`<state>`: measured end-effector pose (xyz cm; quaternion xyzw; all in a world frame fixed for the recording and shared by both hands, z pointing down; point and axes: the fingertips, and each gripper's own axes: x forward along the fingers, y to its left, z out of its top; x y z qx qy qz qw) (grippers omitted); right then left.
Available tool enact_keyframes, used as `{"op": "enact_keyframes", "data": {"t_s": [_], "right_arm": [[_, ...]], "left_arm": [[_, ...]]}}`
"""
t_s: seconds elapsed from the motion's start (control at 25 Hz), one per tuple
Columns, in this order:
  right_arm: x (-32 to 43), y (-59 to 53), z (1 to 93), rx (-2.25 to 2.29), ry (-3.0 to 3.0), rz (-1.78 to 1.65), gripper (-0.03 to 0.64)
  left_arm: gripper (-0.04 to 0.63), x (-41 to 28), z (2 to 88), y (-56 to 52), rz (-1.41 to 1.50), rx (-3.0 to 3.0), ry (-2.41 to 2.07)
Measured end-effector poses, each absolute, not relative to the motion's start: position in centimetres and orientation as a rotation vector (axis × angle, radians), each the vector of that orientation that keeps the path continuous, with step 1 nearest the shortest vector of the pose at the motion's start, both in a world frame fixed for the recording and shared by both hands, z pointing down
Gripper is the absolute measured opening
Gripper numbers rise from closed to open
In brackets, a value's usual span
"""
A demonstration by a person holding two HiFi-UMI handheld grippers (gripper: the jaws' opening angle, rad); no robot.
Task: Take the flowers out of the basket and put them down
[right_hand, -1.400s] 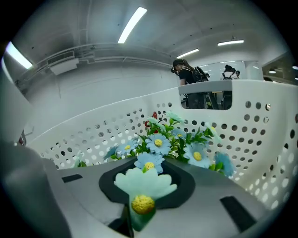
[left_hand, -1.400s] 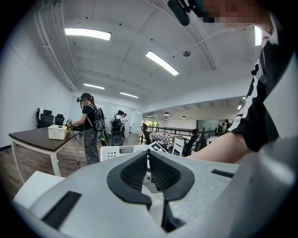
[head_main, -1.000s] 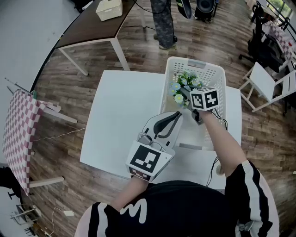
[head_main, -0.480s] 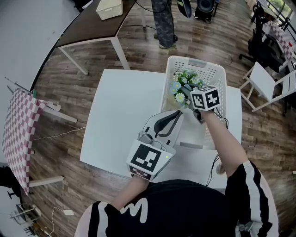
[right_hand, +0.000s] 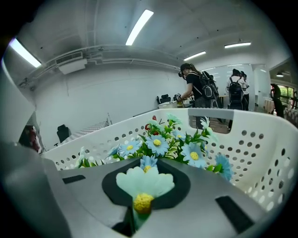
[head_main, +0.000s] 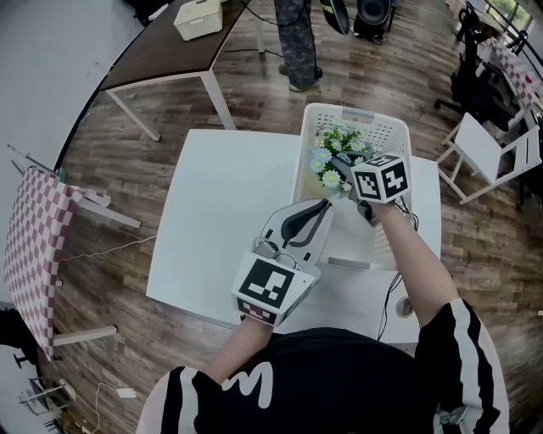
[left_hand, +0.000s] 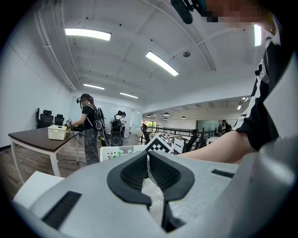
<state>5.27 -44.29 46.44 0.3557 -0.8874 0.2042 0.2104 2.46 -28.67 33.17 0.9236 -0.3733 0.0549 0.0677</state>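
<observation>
A white perforated basket (head_main: 344, 111) stands on the far right part of the white table (head_main: 229, 195), with a bunch of blue and white artificial flowers (head_main: 338, 142) inside. My right gripper (head_main: 341, 175) reaches into it from the near side and is shut on the stem of one pale flower (right_hand: 144, 185) with a yellow centre. The rest of the bunch (right_hand: 173, 143) lies just beyond, against the basket wall (right_hand: 260, 144). My left gripper (head_main: 310, 219) rests over the table beside the basket's near left wall. Its jaws meet at the tips with nothing between them.
A brown table (head_main: 165, 47) with a small white box (head_main: 199, 17) stands behind, and a person (head_main: 297, 42) is next to it. A white chair (head_main: 488, 148) is at the right, a checked table (head_main: 34, 246) at the left. A cable (head_main: 394, 292) hangs by the table's right edge.
My right gripper has risen a little inside the basket, lifting the held flower with it. The left gripper has stayed where it was.
</observation>
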Motion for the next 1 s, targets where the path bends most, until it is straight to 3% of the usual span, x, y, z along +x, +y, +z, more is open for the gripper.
{"op": "enact_keyframes", "data": {"t_s": [1.0], "right_arm": [[5.0, -39.9, 39.3, 0.972, -2.593, 0.499, 0.031]], "left_arm": [[0.017, 3.0, 33.7, -28.3, 0.231, 2.815, -1.112]]}}
